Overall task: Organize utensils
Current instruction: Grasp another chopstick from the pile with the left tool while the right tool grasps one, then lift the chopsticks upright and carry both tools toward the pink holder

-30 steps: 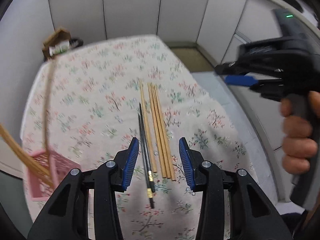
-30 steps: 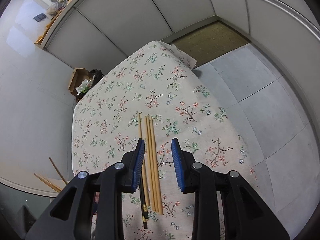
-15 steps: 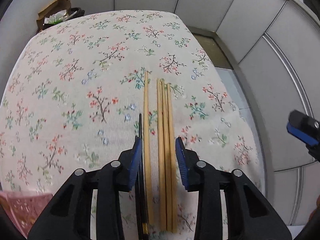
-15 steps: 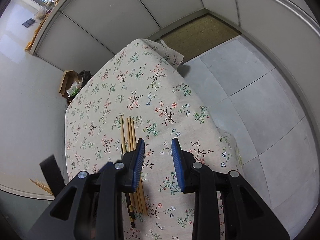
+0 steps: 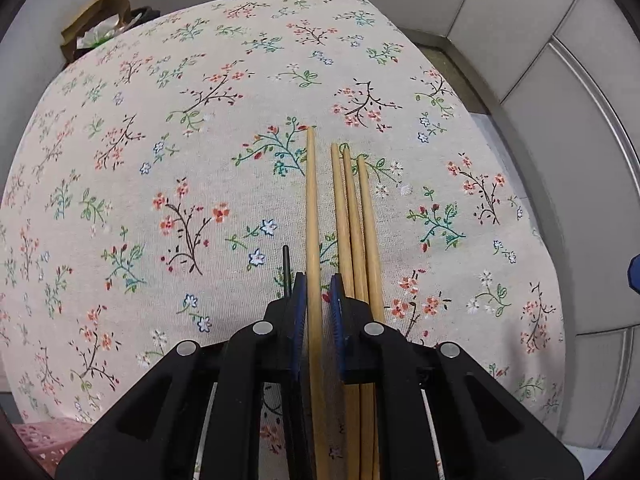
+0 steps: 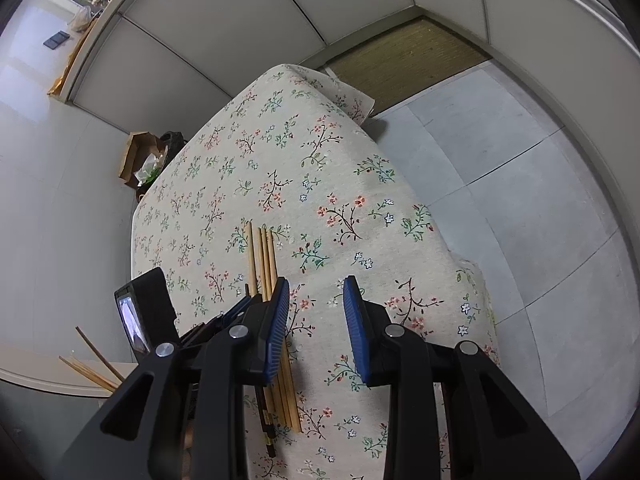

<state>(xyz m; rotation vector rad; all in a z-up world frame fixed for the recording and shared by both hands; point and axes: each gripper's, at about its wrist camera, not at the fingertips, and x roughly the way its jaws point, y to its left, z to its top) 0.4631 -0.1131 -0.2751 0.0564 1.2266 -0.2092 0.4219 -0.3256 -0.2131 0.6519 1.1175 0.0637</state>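
Note:
Several light wooden chopsticks lie lengthwise on the floral tablecloth. My left gripper is down on the cloth and shut on the leftmost wooden chopstick, its blue pads against both sides. Three more wooden chopsticks lie just right of its right finger. A dark chopstick lies just left of its left finger. My right gripper is open and empty above the table, right of the chopsticks. The left gripper shows there at the sticks.
A pink basket sits at the table's near left corner. More chopsticks stick up at the left in the right wrist view. A cardboard box stands on the floor beyond the table. The table's right edge drops to grey floor tiles.
My left gripper has come down over the chopsticks and closed from wide open onto the leftmost wooden one. The right gripper has drifted right, staying open.

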